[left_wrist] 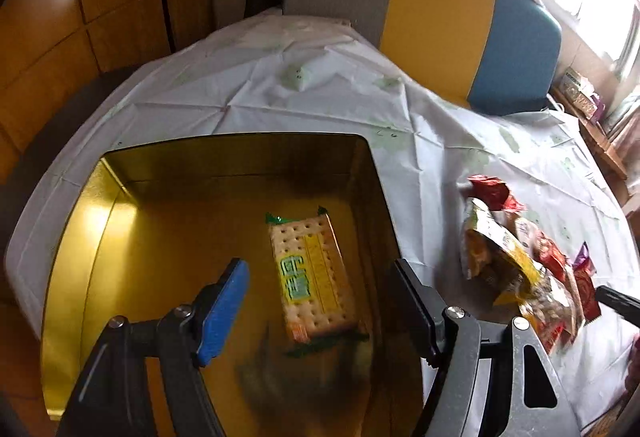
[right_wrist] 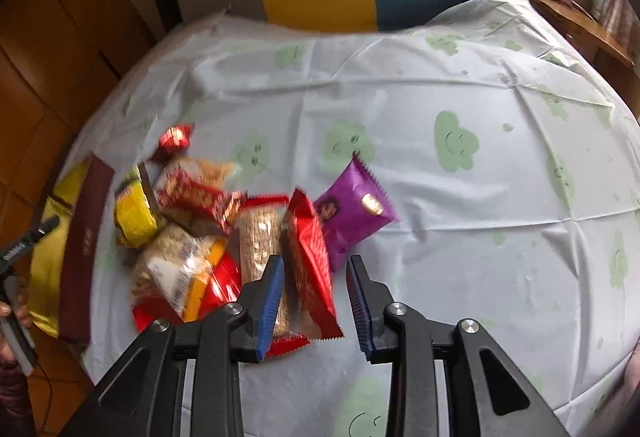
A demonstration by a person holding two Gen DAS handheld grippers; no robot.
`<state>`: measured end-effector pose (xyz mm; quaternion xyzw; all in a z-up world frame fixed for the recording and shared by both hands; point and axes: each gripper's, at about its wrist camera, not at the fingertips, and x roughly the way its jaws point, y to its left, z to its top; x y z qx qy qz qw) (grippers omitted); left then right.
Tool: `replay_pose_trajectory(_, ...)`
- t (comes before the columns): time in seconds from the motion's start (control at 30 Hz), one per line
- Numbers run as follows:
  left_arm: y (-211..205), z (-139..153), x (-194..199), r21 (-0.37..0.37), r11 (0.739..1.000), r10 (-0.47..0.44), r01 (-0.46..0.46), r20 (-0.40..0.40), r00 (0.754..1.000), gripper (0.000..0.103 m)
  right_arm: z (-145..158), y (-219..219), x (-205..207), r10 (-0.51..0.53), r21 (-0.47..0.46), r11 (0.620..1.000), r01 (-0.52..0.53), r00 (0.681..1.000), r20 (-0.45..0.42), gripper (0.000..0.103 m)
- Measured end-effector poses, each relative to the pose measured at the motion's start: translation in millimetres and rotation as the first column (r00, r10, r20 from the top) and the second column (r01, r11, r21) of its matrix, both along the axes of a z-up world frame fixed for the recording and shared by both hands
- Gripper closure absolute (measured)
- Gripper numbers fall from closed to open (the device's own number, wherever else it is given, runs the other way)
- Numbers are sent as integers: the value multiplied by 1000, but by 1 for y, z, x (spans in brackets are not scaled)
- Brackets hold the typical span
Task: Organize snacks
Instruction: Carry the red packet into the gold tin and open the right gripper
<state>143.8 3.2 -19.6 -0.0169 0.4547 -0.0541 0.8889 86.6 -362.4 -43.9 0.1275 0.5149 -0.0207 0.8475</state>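
Note:
A gold tin box (left_wrist: 120, 229) stands on the table with one cracker packet (left_wrist: 312, 277) lying flat inside it. My left gripper (left_wrist: 320, 301) is open and empty above the box, its fingers either side of the packet. A pile of snack packets (left_wrist: 520, 269) lies to the right of the box. In the right wrist view the pile (right_wrist: 200, 229) holds red, yellow and clear packets, with a purple packet (right_wrist: 352, 213) at its right edge. My right gripper (right_wrist: 316, 301) is open over a red packet (right_wrist: 310, 265), which lies between its fingers.
A white tablecloth (right_wrist: 460, 237) with green smiley clouds covers the table. The box's dark red side (right_wrist: 84, 257) shows at the left of the right wrist view. A grey, yellow and blue chair back (left_wrist: 432, 21) stands behind the table. A wooden shelf (right_wrist: 568, 13) is far right.

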Motion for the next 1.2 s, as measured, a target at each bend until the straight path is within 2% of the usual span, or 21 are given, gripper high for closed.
replay_pose_trajectory(0.1,0,9,-20,-20,1000,-2,3,37,999,30,-12,11,5,31,-37,999,-32,999,-39,71)
replay_pose_trajectory(0.17,-1,13,-36,-39,999,-9,11,49,999,30,-15,16,6,29,-76,997,-32,999,-33,87)
replay_pose_trajectory(0.33,-2,18,-72,-46,998,-34,38,75,997,30,-8,29,2,59,-136,989,-58,998,1,88)
replay_pose_trajectory(0.5,5,12,-97,-25,999,-25,27,60,998,30,15,15,-11,-10,-135,991,24,995,102,88)
replay_pose_trajectory(0.63,16,5,-110,-11,1000,12,-12,43,999,30,33,11,-21,-24,-63,997,36,985,172,88)
replay_pose_trajectory(0.77,27,1,-117,-8,999,52,-52,41,998,30,42,40,-24,46,-20,999,-43,982,185,88)
replay_pose_trajectory(0.87,32,0,-121,-3,998,64,-64,44,997,30,41,71,-23,99,49,993,-109,978,185,88)
replay_pose_trajectory(1.2,47,2,-129,-9,996,89,-89,55,994,30,44,190,-14,315,203,913,-354,928,199,88)
